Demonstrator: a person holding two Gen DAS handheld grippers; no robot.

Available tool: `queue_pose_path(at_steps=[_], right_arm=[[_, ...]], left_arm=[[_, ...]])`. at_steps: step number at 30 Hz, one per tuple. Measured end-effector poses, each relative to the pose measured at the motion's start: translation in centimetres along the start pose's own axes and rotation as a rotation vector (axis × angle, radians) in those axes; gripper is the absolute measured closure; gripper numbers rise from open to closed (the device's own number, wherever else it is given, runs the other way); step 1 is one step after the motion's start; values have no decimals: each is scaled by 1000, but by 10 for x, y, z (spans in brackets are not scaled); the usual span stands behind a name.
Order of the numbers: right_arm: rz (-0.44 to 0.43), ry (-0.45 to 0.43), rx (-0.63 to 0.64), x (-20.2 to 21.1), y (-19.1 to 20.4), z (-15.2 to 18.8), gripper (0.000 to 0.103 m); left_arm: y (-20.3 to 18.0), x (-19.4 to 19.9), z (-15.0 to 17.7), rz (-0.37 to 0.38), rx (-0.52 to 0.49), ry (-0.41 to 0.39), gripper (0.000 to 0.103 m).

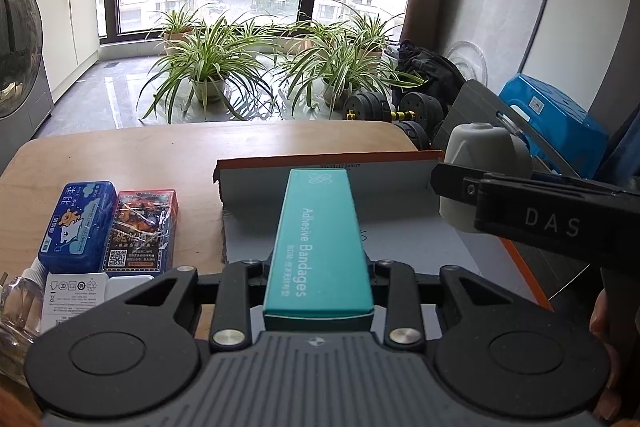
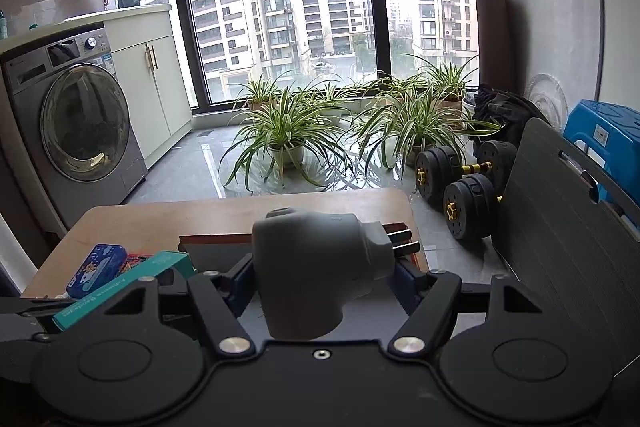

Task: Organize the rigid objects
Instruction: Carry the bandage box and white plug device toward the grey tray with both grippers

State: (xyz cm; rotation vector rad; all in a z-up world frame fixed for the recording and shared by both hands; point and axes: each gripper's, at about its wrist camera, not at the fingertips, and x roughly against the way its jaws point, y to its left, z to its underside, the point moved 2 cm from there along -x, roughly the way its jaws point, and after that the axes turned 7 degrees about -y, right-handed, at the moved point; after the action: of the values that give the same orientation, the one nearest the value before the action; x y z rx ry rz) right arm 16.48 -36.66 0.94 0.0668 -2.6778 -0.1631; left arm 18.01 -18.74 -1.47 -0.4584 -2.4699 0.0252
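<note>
The left claw [image 1: 318, 223] is clamped on a long, slim teal cardboard box [image 1: 320, 239] with sharp edges, printed "Adhesive Bandages" in pale letters along its top. The box points forward over a shallow grey tray [image 1: 400, 247] with an orange rim, which lies on the smooth, rounded wooden bench [image 1: 160, 155].

The right claw [image 2: 324, 259] grips a matte grey plastic pipe fitting [image 2: 316, 259], a chunky elbow shape with round openings, held above the same tray; from the left wrist view the fitting looks pale white and the black claw arm beside it reads "DAS".

On the bench left of the tray lie a blue rounded plastic case [image 1: 80, 227] with a cartoon animal and Chinese writing, touching a red box [image 1: 142, 231] wrapped in crinkled film with a QR code. Nearer, a white labelled package [image 1: 74, 295] and a clear glass bottle [image 1: 18, 311] sit at the edge.
</note>
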Motion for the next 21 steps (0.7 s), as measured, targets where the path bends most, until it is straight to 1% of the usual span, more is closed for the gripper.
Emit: queue_pose_path(at_steps=[9,21], right_arm=[[-6,29,-6,-10,-3,0,20],[-12,75,26,-26,9,3,20]], left_arm=[[2,-8,-2,5,5,17,71],[7,-21,-1,8,9,39,71]])
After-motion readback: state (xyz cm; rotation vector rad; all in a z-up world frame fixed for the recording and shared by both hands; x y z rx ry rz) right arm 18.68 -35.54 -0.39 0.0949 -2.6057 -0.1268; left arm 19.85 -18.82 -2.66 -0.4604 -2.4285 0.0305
